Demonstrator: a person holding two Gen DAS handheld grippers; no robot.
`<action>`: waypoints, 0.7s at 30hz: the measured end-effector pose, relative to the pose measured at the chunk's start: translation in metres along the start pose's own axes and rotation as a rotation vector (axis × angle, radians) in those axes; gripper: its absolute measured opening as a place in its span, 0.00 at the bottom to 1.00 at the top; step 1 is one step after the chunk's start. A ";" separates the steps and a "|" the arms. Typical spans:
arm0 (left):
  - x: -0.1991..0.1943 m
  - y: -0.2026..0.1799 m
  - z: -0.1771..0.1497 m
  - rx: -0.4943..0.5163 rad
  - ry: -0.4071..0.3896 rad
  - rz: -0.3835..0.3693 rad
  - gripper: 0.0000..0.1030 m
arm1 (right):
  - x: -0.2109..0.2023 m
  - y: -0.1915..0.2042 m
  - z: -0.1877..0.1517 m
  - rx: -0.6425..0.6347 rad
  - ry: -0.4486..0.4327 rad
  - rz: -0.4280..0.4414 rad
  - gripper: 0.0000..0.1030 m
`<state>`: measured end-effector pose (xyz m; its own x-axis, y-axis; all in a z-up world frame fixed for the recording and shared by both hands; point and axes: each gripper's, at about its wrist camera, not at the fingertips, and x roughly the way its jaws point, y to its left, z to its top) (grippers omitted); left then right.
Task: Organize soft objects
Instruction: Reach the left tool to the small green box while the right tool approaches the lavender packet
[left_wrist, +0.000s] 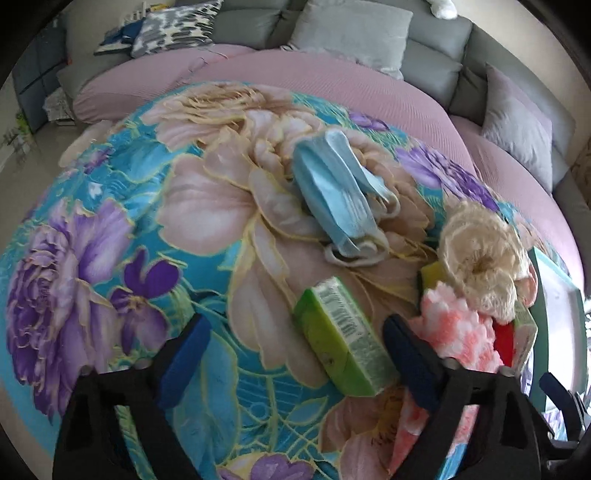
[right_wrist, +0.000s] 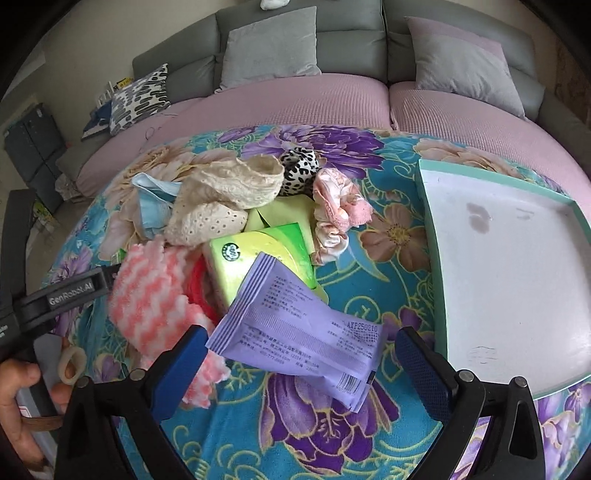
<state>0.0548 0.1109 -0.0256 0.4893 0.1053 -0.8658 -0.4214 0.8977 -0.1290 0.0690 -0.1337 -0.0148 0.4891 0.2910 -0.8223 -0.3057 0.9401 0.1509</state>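
My left gripper is open low over the floral blanket. A green tissue pack lies between its blue pads, close to the right one, and neither pad presses on it. Beyond it lie blue face masks, a cream lace cloth and a pink-and-white fuzzy cloth. My right gripper is open too, and a purple packet lies just ahead between its fingers, leaning on another green tissue pack. A leopard scrunchie and a pink scrunchie sit behind.
A white tray with a teal rim lies on the blanket at the right, with nothing in it. A grey sofa with pink covers and cushions runs behind. A hand holds the left gripper's handle at the lower left.
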 end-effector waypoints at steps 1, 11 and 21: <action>0.003 -0.001 -0.001 0.006 0.008 -0.006 0.84 | 0.000 -0.001 0.000 0.002 0.001 0.002 0.99; 0.000 0.000 -0.007 0.014 0.025 -0.085 0.36 | -0.004 -0.001 0.000 -0.014 0.003 -0.008 0.99; -0.009 0.004 -0.005 0.011 -0.027 -0.069 0.27 | -0.010 0.001 -0.005 -0.064 0.016 -0.026 0.99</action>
<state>0.0447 0.1109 -0.0205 0.5372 0.0544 -0.8417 -0.3780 0.9076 -0.1826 0.0600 -0.1367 -0.0088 0.4847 0.2636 -0.8340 -0.3453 0.9337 0.0944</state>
